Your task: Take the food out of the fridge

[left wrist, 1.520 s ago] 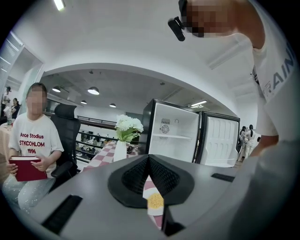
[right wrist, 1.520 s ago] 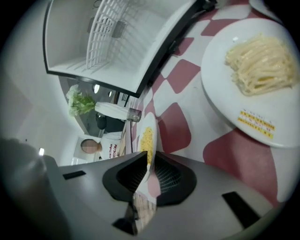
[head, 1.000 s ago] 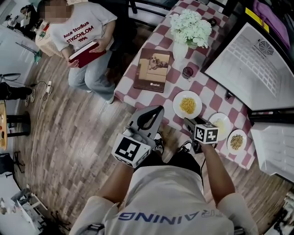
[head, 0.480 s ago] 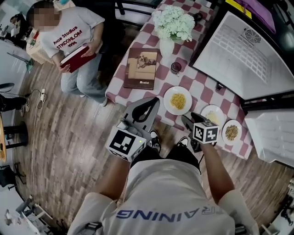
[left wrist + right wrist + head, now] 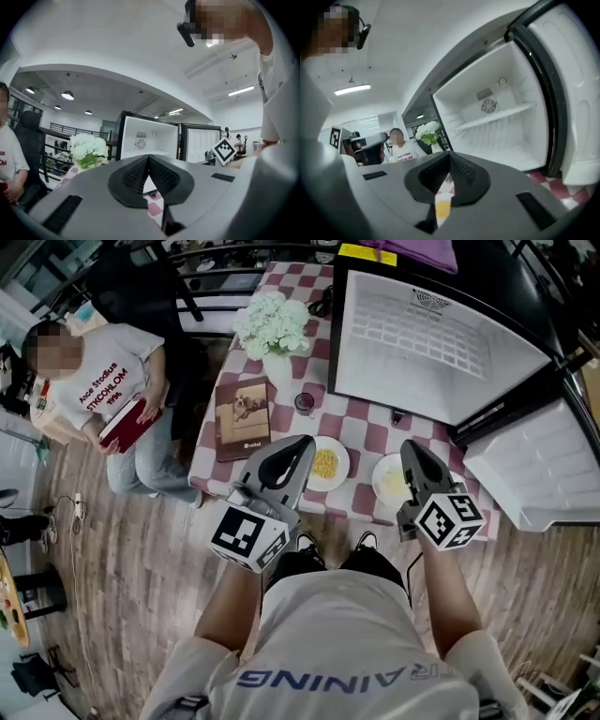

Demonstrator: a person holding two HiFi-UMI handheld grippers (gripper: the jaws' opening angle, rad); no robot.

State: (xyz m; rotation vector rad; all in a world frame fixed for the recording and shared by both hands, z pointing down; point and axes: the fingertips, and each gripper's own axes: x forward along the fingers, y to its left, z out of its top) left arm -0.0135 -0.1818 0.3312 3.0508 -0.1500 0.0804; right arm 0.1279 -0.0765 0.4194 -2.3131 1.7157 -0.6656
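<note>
Both claws were pinched fully together with nothing in them, left claw and right claw alike. Thing is, the food was sitting on the checked table, not in the fridge: a plate of yellow food lay just past the left claw's tip and a touch to its right, and a plate of paler food sat right against the right claw's left side, partly tucked under it. The fridge stood open at the far right, beyond both plates, and all I could see inside was a bare white shelf. The right claw was nearer to it and aimed into it, so that's the one I'd have sent in, though I reckoned the job looked about done
</note>
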